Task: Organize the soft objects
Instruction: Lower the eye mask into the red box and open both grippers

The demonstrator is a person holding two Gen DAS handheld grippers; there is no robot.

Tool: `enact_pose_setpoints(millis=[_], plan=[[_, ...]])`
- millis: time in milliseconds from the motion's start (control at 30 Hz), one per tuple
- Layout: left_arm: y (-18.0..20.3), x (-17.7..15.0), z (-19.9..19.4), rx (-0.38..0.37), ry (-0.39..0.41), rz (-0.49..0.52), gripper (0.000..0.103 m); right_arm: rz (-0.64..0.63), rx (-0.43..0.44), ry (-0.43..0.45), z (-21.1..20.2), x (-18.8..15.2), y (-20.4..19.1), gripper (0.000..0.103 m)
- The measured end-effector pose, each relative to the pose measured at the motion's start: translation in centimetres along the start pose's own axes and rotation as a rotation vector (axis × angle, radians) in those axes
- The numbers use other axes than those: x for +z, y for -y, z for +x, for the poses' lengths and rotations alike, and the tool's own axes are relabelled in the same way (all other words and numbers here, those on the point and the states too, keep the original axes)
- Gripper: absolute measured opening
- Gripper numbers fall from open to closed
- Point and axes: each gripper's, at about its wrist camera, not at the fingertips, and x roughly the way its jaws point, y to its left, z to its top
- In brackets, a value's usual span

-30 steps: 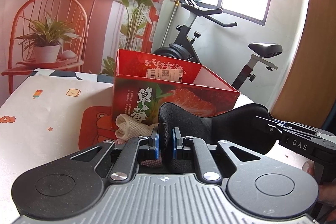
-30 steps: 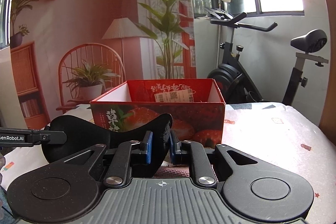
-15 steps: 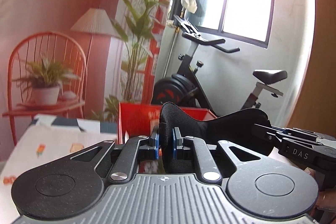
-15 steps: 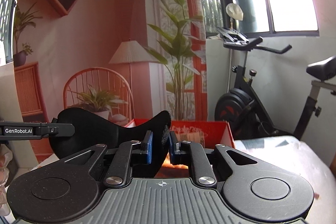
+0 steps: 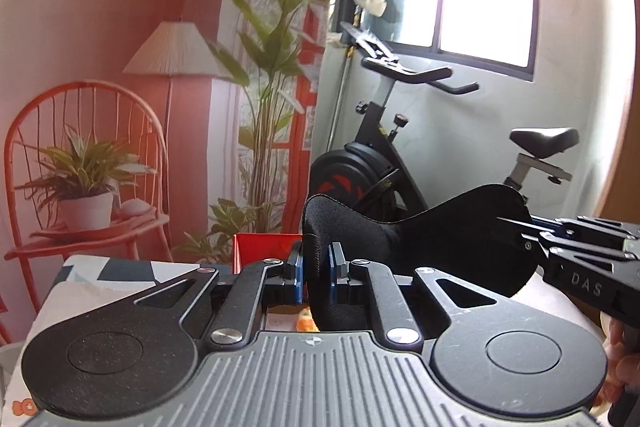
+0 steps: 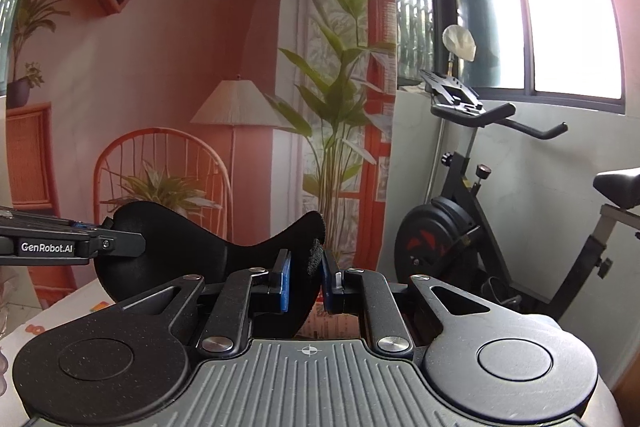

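A black padded eye mask (image 5: 440, 243) hangs stretched between both grippers, above the table. My left gripper (image 5: 316, 267) is shut on its left end. My right gripper (image 6: 306, 277) is shut on its right end; the mask also shows in the right wrist view (image 6: 172, 247). The right gripper enters the left wrist view (image 5: 560, 247) from the right, and the left gripper enters the right wrist view (image 6: 80, 245) from the left. Only the top rim of the red strawberry box (image 5: 266, 243) shows, low behind the left gripper's fingers.
A table with a printed cloth (image 5: 104, 279) lies below. Behind it stand an orange chair with a potted plant (image 5: 84, 187), a floor lamp (image 5: 172, 51), a tall plant (image 5: 272, 107) and an exercise bike (image 5: 384, 147) under the window.
Both grippers have lifted the eye mask and tilted upward. The red box has dropped almost out of view and the mesh item beside it is no longer seen.
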Motion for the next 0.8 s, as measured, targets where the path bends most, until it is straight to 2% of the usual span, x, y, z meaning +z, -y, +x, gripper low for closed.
enact_pose_setpoints(millis=[167, 300, 433, 567, 800], plan=[[0.4, 0.3, 3.5, 0.035, -0.043, 0.035, 0.013, -0.009, -0.017, -0.032, 3.6, 0.3, 0.3, 0.014], [0.2, 0.4, 6.1, 0.043, -0.080, 0.000, 0.013, -0.031, -0.023, -0.066, 6.3, 0.0, 0.4, 0.014], [0.2, -0.3, 7.9, 0.043, -0.131, 0.026, 0.013, -0.022, -0.026, -0.121, 8.6, -1.1, 0.9, 0.014], [-0.3, -0.6, 10.0, -0.005, -0.265, 0.006, 0.013, 0.128, 0.006, -0.209, 10.4, -2.5, 2.6, 0.013], [-0.9, -0.7, 11.4, -0.043, -0.354, 0.007, 0.013, 0.262, -0.015, -0.372, 12.5, -4.7, 4.9, 0.013]])
